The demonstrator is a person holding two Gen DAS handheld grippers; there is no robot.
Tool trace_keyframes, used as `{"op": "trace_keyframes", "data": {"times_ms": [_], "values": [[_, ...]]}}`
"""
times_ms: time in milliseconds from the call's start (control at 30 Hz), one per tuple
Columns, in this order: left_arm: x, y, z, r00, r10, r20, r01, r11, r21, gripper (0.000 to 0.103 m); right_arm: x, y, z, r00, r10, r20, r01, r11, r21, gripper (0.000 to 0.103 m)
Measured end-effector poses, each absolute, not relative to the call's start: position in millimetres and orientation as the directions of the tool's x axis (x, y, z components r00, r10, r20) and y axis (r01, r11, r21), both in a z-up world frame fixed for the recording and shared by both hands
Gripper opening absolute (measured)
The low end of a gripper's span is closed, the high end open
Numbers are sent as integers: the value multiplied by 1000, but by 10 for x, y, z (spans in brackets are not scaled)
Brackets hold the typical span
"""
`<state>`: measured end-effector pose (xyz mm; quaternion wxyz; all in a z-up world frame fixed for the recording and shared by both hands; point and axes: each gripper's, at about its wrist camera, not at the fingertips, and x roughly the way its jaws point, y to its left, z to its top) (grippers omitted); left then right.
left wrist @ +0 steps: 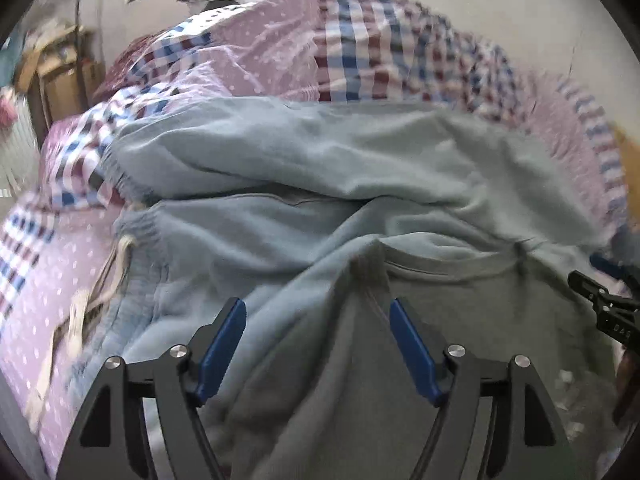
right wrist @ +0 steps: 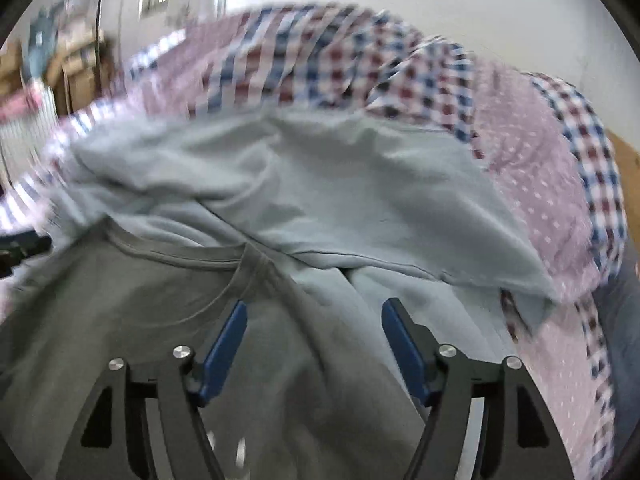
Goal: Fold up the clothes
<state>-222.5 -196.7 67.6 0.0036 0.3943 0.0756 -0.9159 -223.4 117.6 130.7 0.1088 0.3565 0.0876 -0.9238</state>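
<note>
Left wrist view, blurred: both claws [left wrist: 318, 316] [right wrist: 314, 318] gape apart over grey-blue clothes [left wrist: 320, 184] hiding the bedspread [left wrist: 276, 44].

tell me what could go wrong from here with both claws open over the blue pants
1. Both claws, left claw and right claw, are open over bunched light blue pants; closing here may pinch several layers.
2. The white drawstring trails onto the bedspread and could snag or get folded in crooked.
3. Both views are motion-blurred, so aim may be off.
</note>
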Motion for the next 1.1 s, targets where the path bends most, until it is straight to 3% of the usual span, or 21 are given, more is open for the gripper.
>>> {"op": "trace_keyframes", "data": {"times_ms": [100,133,233,467,600,767,933,1100], "values": [[-1736,-2216,908,-721,144,-678,62,-961,-271,79,-1670,1575,1559,-736,-192,-649,266,-964,-17,79],[-1557,-2293,966,-735,149,-662,79,-950,-302,85,-1454,1718,1634,-742,-210,-637,265,-964,9,82],[-995,-2434,1042,-771,172,-612,111,-912,-396,87,-803,2229,1752,-766,-206,-610,206,-976,71,87],[65,-1858,900,-751,319,-578,28,-860,-510,87,316,3251,1530,-783,-181,-595,-14,-951,308,87],[435,-1194,898,-728,412,-547,-102,-855,-509,87,649,3633,1358,-790,-137,-598,-98,-934,344,87],[728,-592,793,-718,509,-475,-241,-822,-517,88,967,4169,1185,-809,-164,-564,-207,-819,535,87],[745,-157,559,-644,564,-516,-280,-802,-527,88,1423,4772,978,-847,-109,-520,-363,-595,717,87],[742,171,546,-601,603,-525,-327,-785,-527,88,1750,5048,769,-860,-45,-508,-453,-390,802,87]]}}
